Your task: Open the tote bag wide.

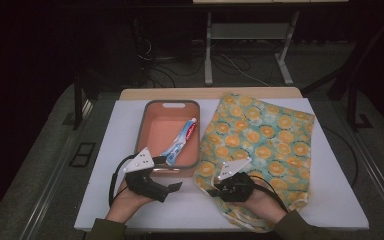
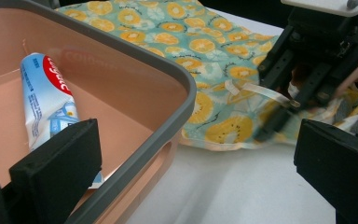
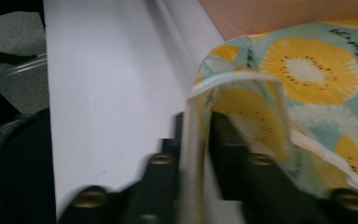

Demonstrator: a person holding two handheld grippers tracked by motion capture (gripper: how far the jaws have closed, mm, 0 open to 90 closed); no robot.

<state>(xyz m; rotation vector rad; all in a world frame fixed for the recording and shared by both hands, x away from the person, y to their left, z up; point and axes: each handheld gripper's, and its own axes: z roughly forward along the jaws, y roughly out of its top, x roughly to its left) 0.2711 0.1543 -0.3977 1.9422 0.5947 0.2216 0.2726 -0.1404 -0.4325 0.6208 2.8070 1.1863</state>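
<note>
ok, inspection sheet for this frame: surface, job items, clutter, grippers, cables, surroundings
Surface: white table top, wooden strip along far edge.
Job's things: toothpaste tube lying in pink tray with grey rim; citrus-print fabric bag lying flat beside the tray.
Clutter: nothing seen.
Grippers: left hand-held gripper open over the tray's near rim; right hand-held gripper shut on the bag's edge trim.
Cables: black cable loops from left gripper; another trails from right.
Surroundings: dark room, table legs and floor cables behind.

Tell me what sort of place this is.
Probably a lab or data-recording workspace, not a home: a white board-topped table on grey carpet, loose cables trailing past a metal stand, and dark surroundings.
</note>
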